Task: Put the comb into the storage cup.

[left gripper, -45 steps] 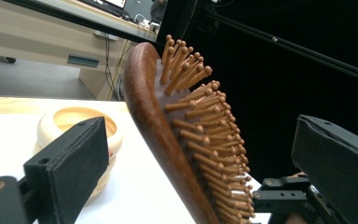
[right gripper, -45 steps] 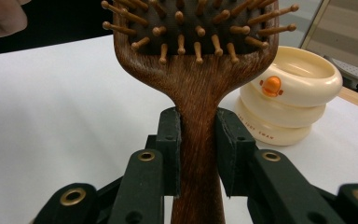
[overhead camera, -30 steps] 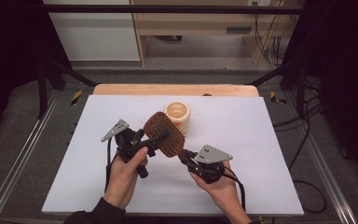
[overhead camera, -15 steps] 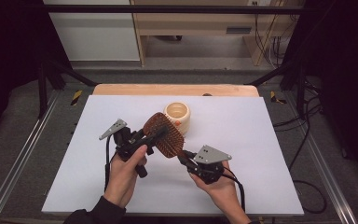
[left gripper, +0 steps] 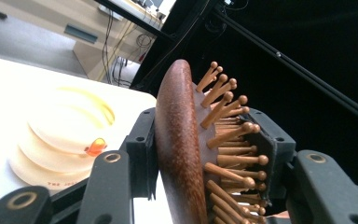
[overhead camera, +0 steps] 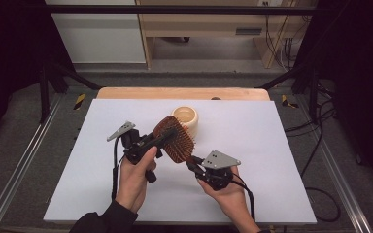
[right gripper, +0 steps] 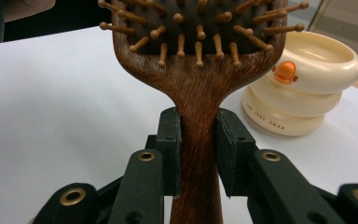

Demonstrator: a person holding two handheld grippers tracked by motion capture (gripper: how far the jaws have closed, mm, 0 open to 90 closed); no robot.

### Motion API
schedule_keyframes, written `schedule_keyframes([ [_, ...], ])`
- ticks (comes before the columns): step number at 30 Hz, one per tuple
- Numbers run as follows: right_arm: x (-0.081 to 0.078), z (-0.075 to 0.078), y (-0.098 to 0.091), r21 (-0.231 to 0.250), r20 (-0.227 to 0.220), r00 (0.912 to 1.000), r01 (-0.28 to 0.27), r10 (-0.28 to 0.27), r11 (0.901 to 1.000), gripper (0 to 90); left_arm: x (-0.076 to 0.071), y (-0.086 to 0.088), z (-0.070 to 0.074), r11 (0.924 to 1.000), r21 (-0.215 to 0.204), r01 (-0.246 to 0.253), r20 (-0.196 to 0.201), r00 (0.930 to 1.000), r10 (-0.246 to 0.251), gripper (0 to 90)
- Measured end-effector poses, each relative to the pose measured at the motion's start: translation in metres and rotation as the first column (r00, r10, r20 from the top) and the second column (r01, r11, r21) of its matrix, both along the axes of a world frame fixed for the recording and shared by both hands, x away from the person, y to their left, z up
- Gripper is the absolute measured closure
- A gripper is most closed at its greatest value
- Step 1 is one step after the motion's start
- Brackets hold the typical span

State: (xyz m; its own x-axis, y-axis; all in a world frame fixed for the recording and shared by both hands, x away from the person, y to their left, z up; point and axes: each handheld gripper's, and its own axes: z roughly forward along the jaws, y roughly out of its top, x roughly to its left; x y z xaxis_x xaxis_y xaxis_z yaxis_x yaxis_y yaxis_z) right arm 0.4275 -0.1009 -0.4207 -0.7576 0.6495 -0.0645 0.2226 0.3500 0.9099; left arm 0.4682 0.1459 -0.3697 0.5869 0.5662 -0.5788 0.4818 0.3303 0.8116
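Observation:
A dark wooden hairbrush (overhead camera: pixel 175 141) with wooden pins is held above the white table between both hands. My right gripper (overhead camera: pixel 193 164) is shut on its handle (right gripper: pixel 198 154), one pad on each side. My left gripper (overhead camera: pixel 167 137) reaches in from the left across the brush head (left gripper: pixel 182 154). Its jaws have just been closing with the head between them. One pad now lies against the smooth back, the other against the pin tips (left gripper: pixel 256 161). The pins face the person.
A round cream container (overhead camera: pixel 186 118) with an orange button (right gripper: pixel 285 71) stands on the white table (overhead camera: pixel 272 145) just behind the brush. A wooden edge runs along the table's far side. Black frame bars and cables surround the table.
The left gripper's jaws have drawn in around the brush head. Both hands and the brush stay where they were.

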Motion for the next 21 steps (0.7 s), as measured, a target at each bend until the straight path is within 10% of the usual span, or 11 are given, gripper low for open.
schedule_keyframes([
  [18,0.007,-0.004,-0.007,0.048,-0.048,0.9987,0.020,-0.018,0.9986,72.2,0.006,-0.015,0.009,0.9984,0.048,0.029,0.008,0.9995,-0.029,52.2],
  [21,0.008,-0.004,-0.009,0.062,-0.050,0.9986,0.022,-0.019,0.9978,61.1,0.007,-0.017,0.012,0.9981,0.057,0.024,0.021,0.9995,-0.025,52.2],
])
